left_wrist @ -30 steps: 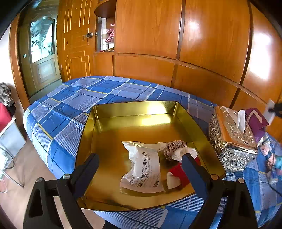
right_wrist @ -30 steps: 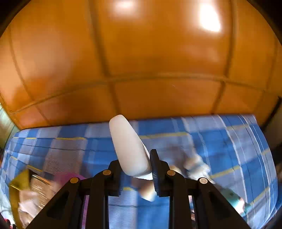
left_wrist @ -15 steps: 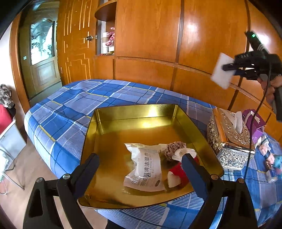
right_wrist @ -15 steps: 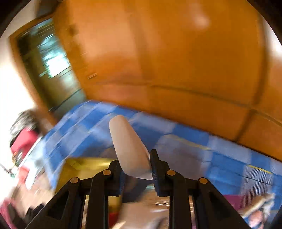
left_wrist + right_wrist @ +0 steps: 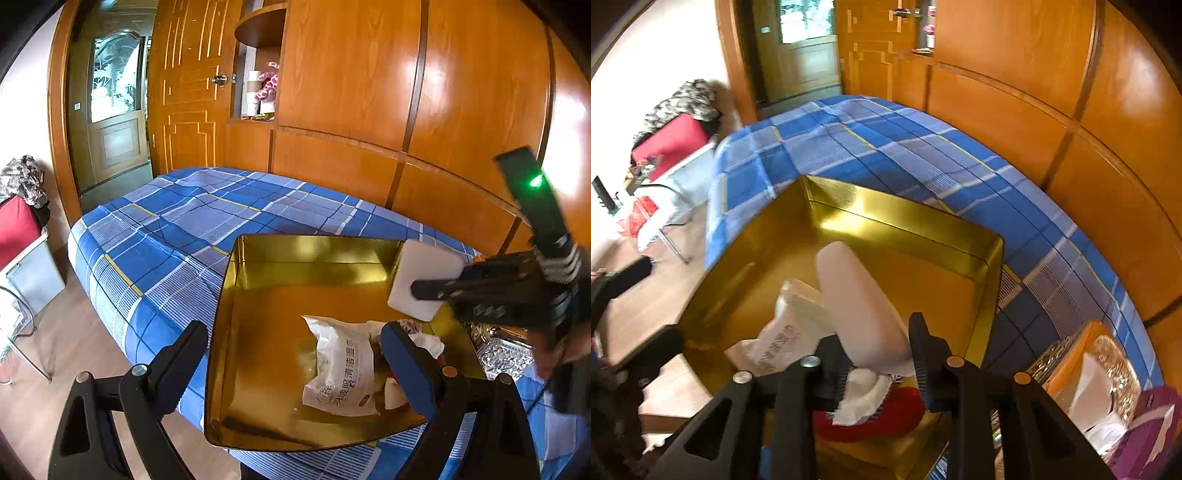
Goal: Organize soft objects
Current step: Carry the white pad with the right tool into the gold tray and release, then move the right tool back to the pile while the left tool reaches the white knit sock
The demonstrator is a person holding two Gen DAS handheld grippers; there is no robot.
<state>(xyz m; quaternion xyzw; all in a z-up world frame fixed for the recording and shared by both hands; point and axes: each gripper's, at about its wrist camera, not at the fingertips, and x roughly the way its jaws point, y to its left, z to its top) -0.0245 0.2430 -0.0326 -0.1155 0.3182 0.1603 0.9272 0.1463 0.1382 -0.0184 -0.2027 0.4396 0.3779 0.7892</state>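
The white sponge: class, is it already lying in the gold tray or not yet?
Not yet. The white sponge hangs between the right gripper's just-opening jaws above the gold tray.

Gold tray (image 5: 314, 251), white sponge (image 5: 424, 280), blue-and-white plaid bedsheet (image 5: 177, 229).

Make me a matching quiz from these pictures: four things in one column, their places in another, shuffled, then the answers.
Things:
1. white sponge
2. wipes packet
3. silver tissue box
4. gold tray

Places:
A. lying on the tray floor
B. on the blue plaid bedspread, holding soft items
C. between the right gripper fingers, above the tray
D. on the bed beside the tray

Pairs: 1-C, 2-A, 3-D, 4-B
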